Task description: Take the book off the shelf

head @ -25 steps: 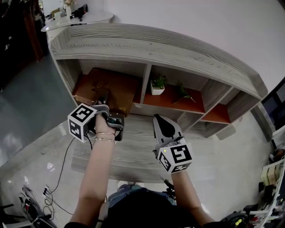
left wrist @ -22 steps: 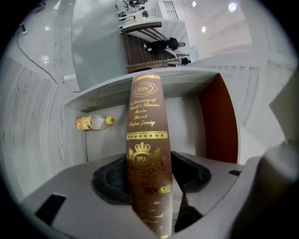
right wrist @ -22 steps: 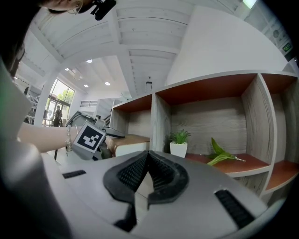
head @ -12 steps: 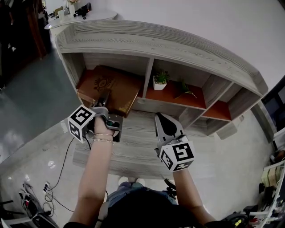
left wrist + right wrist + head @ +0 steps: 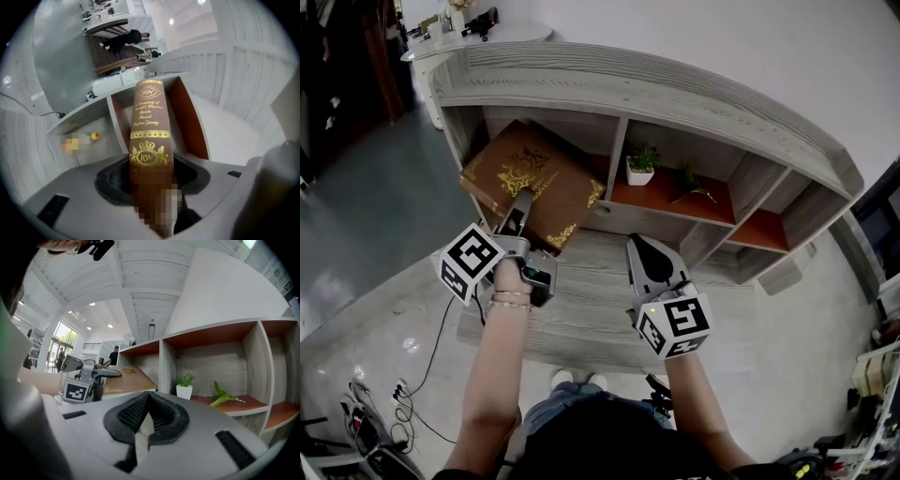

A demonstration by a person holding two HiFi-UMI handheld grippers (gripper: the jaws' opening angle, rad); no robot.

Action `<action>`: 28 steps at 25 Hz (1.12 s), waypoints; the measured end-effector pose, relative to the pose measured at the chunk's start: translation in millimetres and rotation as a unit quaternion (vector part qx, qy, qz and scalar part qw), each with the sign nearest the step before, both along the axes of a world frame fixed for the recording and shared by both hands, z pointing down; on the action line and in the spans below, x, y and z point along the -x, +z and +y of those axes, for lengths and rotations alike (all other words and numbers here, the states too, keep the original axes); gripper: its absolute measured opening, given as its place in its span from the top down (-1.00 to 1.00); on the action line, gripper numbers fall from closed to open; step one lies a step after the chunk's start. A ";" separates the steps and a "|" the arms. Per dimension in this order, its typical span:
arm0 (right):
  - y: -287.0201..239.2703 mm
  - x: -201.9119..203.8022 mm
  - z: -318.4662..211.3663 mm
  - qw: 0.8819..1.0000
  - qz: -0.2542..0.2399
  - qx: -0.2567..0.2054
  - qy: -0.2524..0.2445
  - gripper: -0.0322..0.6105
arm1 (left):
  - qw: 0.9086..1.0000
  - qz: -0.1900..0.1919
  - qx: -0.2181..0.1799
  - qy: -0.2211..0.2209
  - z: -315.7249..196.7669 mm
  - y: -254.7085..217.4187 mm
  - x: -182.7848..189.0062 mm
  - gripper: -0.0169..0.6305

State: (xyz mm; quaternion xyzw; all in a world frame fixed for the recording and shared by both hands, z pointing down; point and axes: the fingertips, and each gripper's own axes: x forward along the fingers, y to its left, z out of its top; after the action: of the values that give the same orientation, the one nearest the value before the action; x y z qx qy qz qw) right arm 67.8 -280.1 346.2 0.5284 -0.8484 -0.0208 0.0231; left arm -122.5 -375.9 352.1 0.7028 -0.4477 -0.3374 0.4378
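grey wood-grain shelf unit (image 5: pixel 694 94) with orange-red compartment floors is filling the background. left gripper (image 5: pixel 518 211) fingers are clamping the near edge of the brown hardcover book with gold ornament (image 5: pixel 530 178). book is tilting upward, raised off the left compartment floor, far corner apparently just inside the opening. right gripper (image 5: pixel 642 255) is hovering over the lower ledge, fingers closed on nothing. judgement: extraction mostly done; pulling the book fully clear is remaining.
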 end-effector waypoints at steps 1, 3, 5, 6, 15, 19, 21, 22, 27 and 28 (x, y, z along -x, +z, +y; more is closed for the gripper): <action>-1.0 -0.2 0.7 1.000 -0.001 -0.001 0.000 0.87 | 1.000 -0.016 -0.009 0.002 3.5 -3.8 0.3 0.25; -3.4 -0.9 2.1 1.000 -0.003 -0.004 0.001 0.87 | 0.999 -0.050 -0.022 0.004 11.1 -11.2 0.7 0.25; -5.9 -1.4 3.4 1.000 -0.005 -0.007 0.002 0.87 | 0.996 -0.086 -0.032 0.002 18.7 -17.8 1.6 0.25; -7.3 -1.4 4.1 1.000 -0.006 -0.009 0.003 0.87 | 0.994 -0.103 -0.037 0.000 22.5 -21.1 1.9 0.25; -20.5 -1.9 11.3 1.000 -0.015 -0.026 0.005 0.87 | 0.943 -0.318 -0.082 -0.059 53.6 -47.0 14.6 0.25; -24.4 -1.3 14.1 0.999 -0.018 -0.032 0.005 0.87 | 0.909 -0.395 -0.106 -0.083 65.5 -55.4 17.4 0.25; -25.9 -1.0 15.3 0.999 -0.020 -0.034 0.006 0.87 | 0.890 -0.431 -0.117 -0.095 71.1 -58.9 18.4 0.25; -26.6 -0.8 15.6 0.999 -0.021 -0.035 0.006 0.87 | 0.878 -0.450 -0.124 -0.102 73.8 -60.4 18.8 0.25; -27.8 -0.7 15.0 0.999 -0.022 -0.036 0.003 0.87 | 0.837 -0.509 -0.155 -0.127 83.4 -59.9 20.2 0.25; -28.3 -0.5 15.2 0.999 -0.022 -0.037 0.001 0.87 | 0.837 -0.507 -0.160 -0.129 84.6 -58.5 20.6 0.26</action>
State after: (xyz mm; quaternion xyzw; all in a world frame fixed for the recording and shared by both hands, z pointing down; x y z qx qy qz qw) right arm 68.3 -264.9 317.9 0.5303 -0.8467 -0.0403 -0.0147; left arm -143.1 -291.3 293.6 0.7718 -0.6334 -0.0539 -0.0161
